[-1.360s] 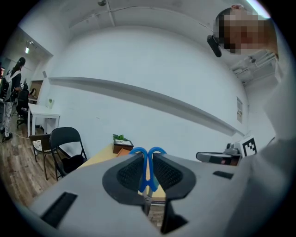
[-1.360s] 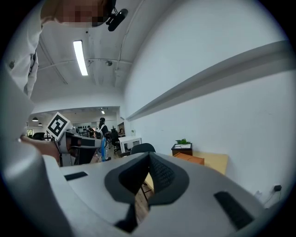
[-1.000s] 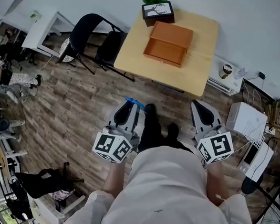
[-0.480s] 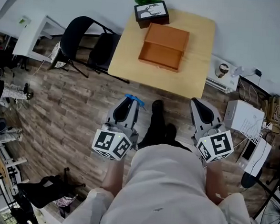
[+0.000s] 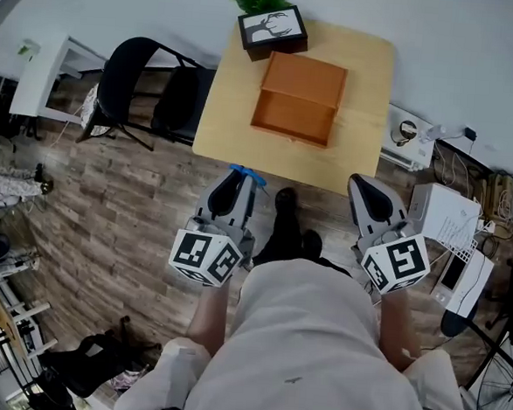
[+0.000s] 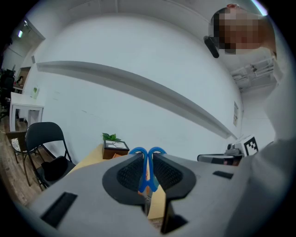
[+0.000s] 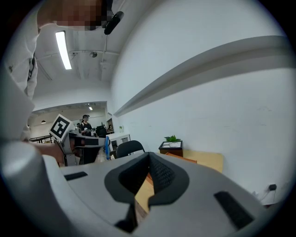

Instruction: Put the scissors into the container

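Blue-handled scissors (image 5: 249, 175) stick out of my left gripper (image 5: 237, 179), which is shut on them; in the left gripper view the two handle loops (image 6: 147, 154) rise between the pressed jaws of that gripper (image 6: 148, 162). The orange open container (image 5: 299, 98) lies on the light wooden table (image 5: 367, 120) ahead, well beyond both grippers. My right gripper (image 5: 364, 186) is held over the floor at the table's near edge. Its jaws are shut with nothing between them (image 7: 149, 159). The right gripper view also shows the container (image 7: 181, 159).
A black planter box with a green plant (image 5: 271, 24) stands behind the container. A black folding chair (image 5: 151, 83) is left of the table. A white heater (image 5: 410, 140), a white box (image 5: 448, 218) and cables lie to the right. My dark shoes (image 5: 284, 206) stand on the wood floor.
The table and container have come nearer and lower in the head view as the person steps forward. Both grippers keep their pose, the scissors still held in the left one.
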`<state>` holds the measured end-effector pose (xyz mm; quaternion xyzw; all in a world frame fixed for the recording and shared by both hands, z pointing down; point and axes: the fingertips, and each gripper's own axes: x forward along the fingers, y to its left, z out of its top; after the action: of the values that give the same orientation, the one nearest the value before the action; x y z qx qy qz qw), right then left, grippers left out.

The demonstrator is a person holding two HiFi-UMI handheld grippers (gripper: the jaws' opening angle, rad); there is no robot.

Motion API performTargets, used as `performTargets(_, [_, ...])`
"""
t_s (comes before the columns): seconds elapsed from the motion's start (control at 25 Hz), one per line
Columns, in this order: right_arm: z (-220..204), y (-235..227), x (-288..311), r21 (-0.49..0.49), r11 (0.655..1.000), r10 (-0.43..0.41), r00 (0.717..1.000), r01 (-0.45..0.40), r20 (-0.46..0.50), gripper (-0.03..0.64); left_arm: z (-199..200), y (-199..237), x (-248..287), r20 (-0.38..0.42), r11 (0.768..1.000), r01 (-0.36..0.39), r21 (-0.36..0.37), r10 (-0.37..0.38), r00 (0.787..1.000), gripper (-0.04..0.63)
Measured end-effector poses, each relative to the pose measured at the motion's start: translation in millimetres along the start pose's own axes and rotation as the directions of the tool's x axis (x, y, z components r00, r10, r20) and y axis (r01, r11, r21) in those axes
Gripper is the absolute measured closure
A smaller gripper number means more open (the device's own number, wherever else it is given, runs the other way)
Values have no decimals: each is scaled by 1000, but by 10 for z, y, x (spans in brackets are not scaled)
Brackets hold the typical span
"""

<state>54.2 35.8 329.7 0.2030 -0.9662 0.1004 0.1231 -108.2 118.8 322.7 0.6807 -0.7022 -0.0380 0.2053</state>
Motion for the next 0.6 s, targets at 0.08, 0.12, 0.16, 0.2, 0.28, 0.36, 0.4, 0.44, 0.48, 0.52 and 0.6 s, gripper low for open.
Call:
performTargets(0.08, [57, -42, 111, 2, 1000, -9, 1000, 9, -6, 618, 36, 83, 120, -5, 1000, 10, -3, -10, 1000, 531])
performTargets(0.12, [85, -66, 167, 3, 1000, -14, 1000, 14, -9, 618, 55, 122, 183, -7, 1000, 15, -5, -15, 1000, 531])
performTargets(0.16, [109, -91, 226, 0, 1000, -17, 1000, 17, -10, 618, 79, 162, 246, -8, 1000, 21, -5, -21, 1000, 531])
performTargets(0.2, [132, -115, 284, -3, 1000, -20, 1000, 20, -9, 618, 108, 201, 308, -9, 1000, 26, -4, -26, 1000, 531])
performTargets(0.28, [188, -162, 389, -9, 1000, -26, 1000, 26, -4, 618, 174, 267, 427, -10, 999, 39, -1, -39, 999, 531])
performTargets(0.36, [246, -210, 476, -9, 999, -37, 999, 37, 5, 618, 236, 319, 535, -11, 998, 55, 3, -55, 998, 531])
performTargets(0.4, [269, -231, 515, -7, 999, -45, 999, 45, 9, 618, 260, 345, 583, -12, 998, 63, 5, -63, 998, 531])
performTargets(0.44, [286, -247, 551, -5, 999, -53, 999, 53, 11, 618, 280, 370, 627, -14, 997, 71, 7, -71, 997, 531])
performTargets(0.48, [300, -259, 585, -3, 998, -61, 998, 61, 13, 618, 295, 396, 668, -16, 997, 79, 9, -79, 997, 531])
performTargets(0.52, [310, -267, 617, -2, 998, -69, 998, 69, 13, 618, 306, 422, 707, -19, 996, 86, 11, -86, 996, 531])
performTargets(0.6, [318, -280, 679, 0, 997, -82, 997, 82, 12, 618, 323, 475, 781, -24, 995, 103, 11, -102, 994, 531])
